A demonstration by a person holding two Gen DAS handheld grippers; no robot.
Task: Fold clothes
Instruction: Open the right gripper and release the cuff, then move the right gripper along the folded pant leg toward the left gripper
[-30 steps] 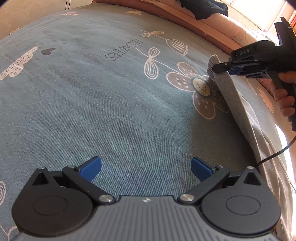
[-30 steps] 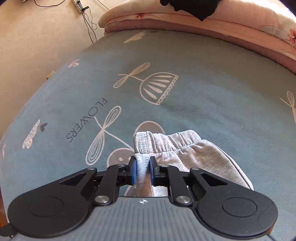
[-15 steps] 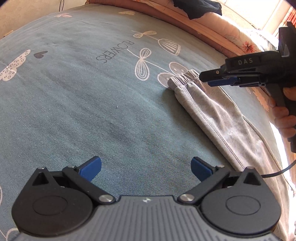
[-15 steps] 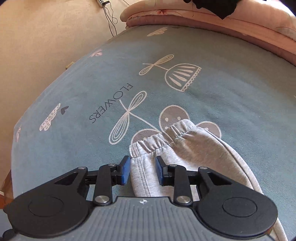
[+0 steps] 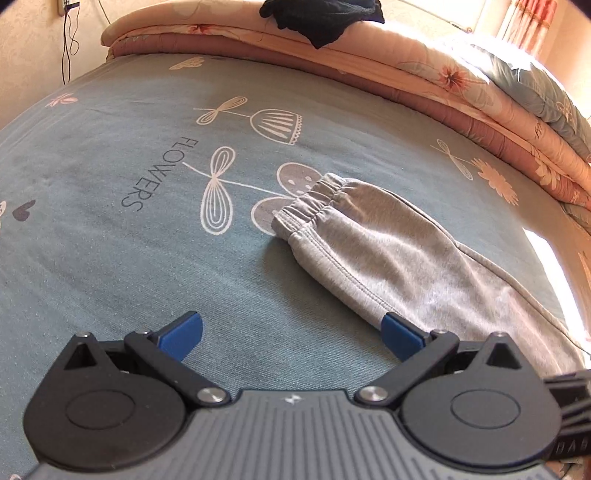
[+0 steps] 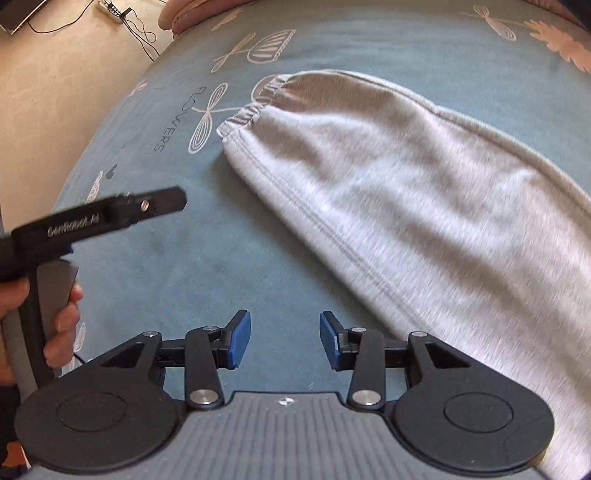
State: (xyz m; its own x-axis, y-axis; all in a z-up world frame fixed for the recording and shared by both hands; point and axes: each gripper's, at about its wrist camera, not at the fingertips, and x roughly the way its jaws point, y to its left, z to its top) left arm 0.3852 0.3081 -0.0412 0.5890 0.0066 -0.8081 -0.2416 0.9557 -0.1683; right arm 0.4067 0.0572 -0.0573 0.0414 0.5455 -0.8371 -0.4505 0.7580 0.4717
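Grey sweatpants [image 5: 388,254] lie flat on the blue flower-print bedsheet [image 5: 110,229], their elastic cuff [image 5: 314,201] pointing towards the printed word FLOWERS. My left gripper [image 5: 291,334] hovers open over bare sheet, and its right blue pad [image 5: 400,334] sits at the edge of the trouser leg. In the right wrist view the sweatpants [image 6: 406,192] fill the upper right. My right gripper [image 6: 284,339] is off the cloth, its jaws opening with nothing between them. The left gripper's body [image 6: 103,219] shows at the left, held by a hand [image 6: 62,317].
A folded peach floral quilt [image 5: 461,85] lies along the far side of the bed with a black garment [image 5: 325,16] on top. Cables and a power strip [image 6: 110,9] lie on the beige floor beyond the bed's edge.
My right gripper let go of the sweatpants' cuff, opened and drew back along the leg to bare sheet. The pants now lie flat. The left view shifted towards the pants.
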